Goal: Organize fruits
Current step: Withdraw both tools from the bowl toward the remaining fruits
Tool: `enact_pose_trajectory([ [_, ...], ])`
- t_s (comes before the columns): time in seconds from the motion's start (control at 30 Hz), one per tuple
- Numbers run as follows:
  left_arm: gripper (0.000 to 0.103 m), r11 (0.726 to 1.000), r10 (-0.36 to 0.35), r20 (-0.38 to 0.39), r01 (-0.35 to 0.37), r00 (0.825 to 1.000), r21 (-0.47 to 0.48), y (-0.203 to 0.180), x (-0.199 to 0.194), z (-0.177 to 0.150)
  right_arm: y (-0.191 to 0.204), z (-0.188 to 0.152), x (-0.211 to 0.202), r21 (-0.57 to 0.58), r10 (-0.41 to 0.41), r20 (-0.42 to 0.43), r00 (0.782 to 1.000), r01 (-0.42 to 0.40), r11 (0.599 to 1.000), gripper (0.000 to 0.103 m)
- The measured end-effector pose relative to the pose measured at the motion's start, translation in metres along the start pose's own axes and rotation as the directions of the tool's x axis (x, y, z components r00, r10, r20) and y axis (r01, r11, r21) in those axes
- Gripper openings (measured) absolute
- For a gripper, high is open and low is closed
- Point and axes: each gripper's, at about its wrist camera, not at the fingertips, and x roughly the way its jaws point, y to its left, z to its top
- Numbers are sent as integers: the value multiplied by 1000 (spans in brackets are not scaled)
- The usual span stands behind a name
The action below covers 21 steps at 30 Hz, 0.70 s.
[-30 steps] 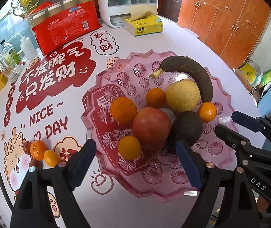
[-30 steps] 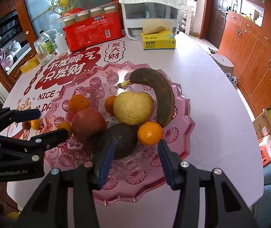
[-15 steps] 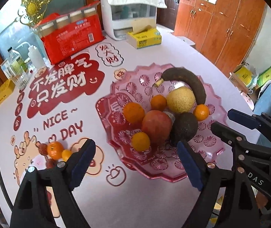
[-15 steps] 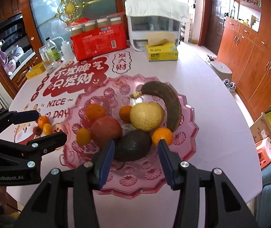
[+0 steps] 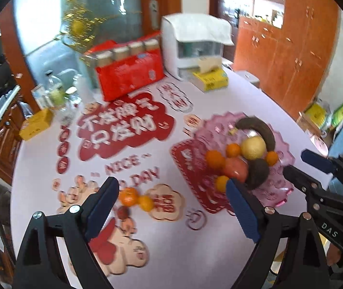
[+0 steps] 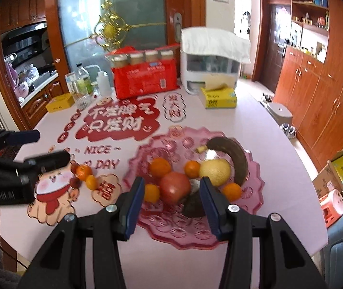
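A pink glass fruit plate [image 6: 253, 185] [image 5: 284, 161] holds a dark banana [image 6: 234, 155], a yellow melon [image 6: 216, 171], a red apple [image 6: 175, 187], a dark avocado [image 6: 193, 204] and several oranges. Two small oranges [image 6: 84, 171] [image 5: 128, 196] and dark red fruits lie loose on the table left of the plate. My left gripper [image 5: 171, 207] is open and empty, above the loose oranges. My right gripper [image 6: 171, 198] is open and empty, high over the plate's near side.
At the table's far end stand a red cup package [image 6: 145, 79], a white covered appliance [image 6: 210, 60], a yellow tissue box [image 6: 219, 97], bottles [image 6: 82, 86] and a small yellow box [image 6: 59, 102]. Wooden cabinets line the right wall.
Both grippers have pulled back and risen from the plate. The left view has swung left, bringing the loose oranges between its fingers. Both stay open.
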Motion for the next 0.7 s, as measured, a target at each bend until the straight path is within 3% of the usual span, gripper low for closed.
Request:
enact_pose_trajectory([
  [0.37, 91, 992, 117, 72, -113, 991, -62, 99, -48, 17, 56, 33, -21, 15, 61, 89, 994, -63, 998, 48],
  [0.7, 91, 992, 126, 9, -126, 992, -22, 153, -19, 5, 116, 34, 24, 41, 113, 9, 994, -114, 993, 48],
])
